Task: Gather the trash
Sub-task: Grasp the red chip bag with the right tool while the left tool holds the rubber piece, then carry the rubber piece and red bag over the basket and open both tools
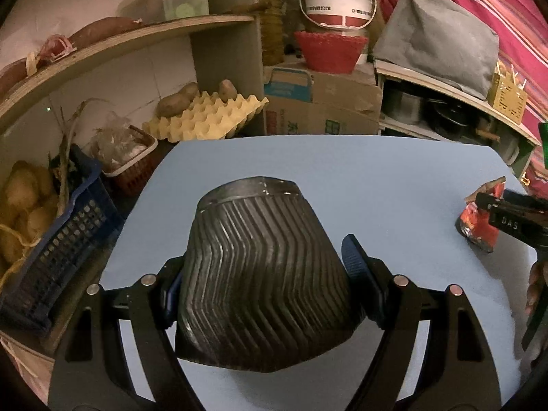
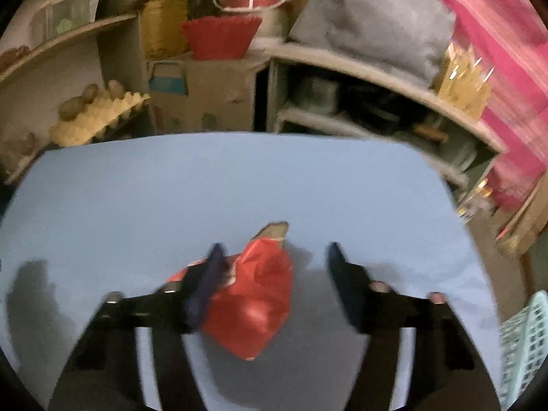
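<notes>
A black ribbed cup (image 1: 260, 267) lies tilted between the fingers of my left gripper (image 1: 263, 257), its narrow end pointing away over the blue tabletop (image 1: 359, 178). The left gripper is shut on the cup from both sides. A crumpled red snack wrapper (image 2: 257, 294) lies on the tabletop (image 2: 205, 178) between the fingers of my right gripper (image 2: 275, 250). The left finger (image 2: 209, 277) touches the wrapper, while the right finger (image 2: 339, 270) stands apart from it, so this gripper is open. In the left wrist view the wrapper (image 1: 474, 219) and the right gripper (image 1: 496, 212) show at the right edge.
A dark blue crate (image 1: 68, 233) of produce and a red-brown basket (image 1: 133, 167) stand left of the table. Behind it are an egg tray (image 1: 205, 116), a cardboard box (image 1: 322, 102), a red basket (image 1: 328, 51), a white bucket (image 1: 337, 0) and shelves. A teal basket (image 2: 524, 342) sits at the right.
</notes>
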Motion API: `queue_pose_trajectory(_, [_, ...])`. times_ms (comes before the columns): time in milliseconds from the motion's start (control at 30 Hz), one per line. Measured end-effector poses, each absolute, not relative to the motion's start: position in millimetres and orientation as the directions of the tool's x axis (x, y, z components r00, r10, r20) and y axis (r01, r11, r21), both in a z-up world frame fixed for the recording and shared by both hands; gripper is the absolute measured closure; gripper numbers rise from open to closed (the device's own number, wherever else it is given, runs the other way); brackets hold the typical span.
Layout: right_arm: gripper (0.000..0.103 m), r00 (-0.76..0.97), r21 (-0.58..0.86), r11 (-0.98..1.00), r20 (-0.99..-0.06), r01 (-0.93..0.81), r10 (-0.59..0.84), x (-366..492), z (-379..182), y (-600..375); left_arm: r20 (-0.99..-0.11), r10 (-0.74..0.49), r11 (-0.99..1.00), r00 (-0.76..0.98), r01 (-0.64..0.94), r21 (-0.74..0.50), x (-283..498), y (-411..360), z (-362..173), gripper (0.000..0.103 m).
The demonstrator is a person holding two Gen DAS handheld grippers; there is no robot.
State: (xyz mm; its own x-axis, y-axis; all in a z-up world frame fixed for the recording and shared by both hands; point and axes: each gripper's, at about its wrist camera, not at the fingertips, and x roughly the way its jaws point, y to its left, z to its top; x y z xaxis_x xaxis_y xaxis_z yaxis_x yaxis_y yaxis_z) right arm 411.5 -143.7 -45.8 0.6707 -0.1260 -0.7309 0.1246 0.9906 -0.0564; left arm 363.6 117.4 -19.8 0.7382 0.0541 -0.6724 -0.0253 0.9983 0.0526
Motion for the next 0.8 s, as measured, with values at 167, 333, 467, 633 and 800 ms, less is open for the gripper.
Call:
queue_pose_trajectory(167, [0.069,0.685,-0.064,0.994,-0.721,0.086,-0.105,407.1,-42.7,-139.4,-0.675,0.047,0.999,0.736,-0.026,0.041,362.5,118.6,-20.3,0.025])
queue_pose_trajectory(333, [0.075,0.7,-0.027,0.997,-0.711,0.069,-0.068,396.3,-33.8,-148.1,-0.671,0.04,0.999,0.74,-0.012,0.046,358.5,115.0,-19.4,0.025])
queue_pose_trajectory(467, [0.075,0.709,-0.022,0.998,-0.703,0.056,-0.056,381.4,-26.5,-158.7,-0.675,0.026,0.999,0.738,0.002,0.04,351.3,108.4,-18.7,0.025])
queue_pose_trajectory(633, [0.075,0.71,-0.027,0.998,-0.701,0.062,-0.063,353.9,-20.6,-179.2,-0.676,-0.011,1.0,0.737,0.028,0.014,338.6,94.6,-14.8,0.025])
queue_pose_trajectory(800, [0.075,0.713,-0.022,0.997,-0.697,0.072,-0.067,315.3,-16.2,-204.8,-0.664,-0.035,0.996,0.747,0.077,0.034,320.0,73.0,-11.2,0.025])
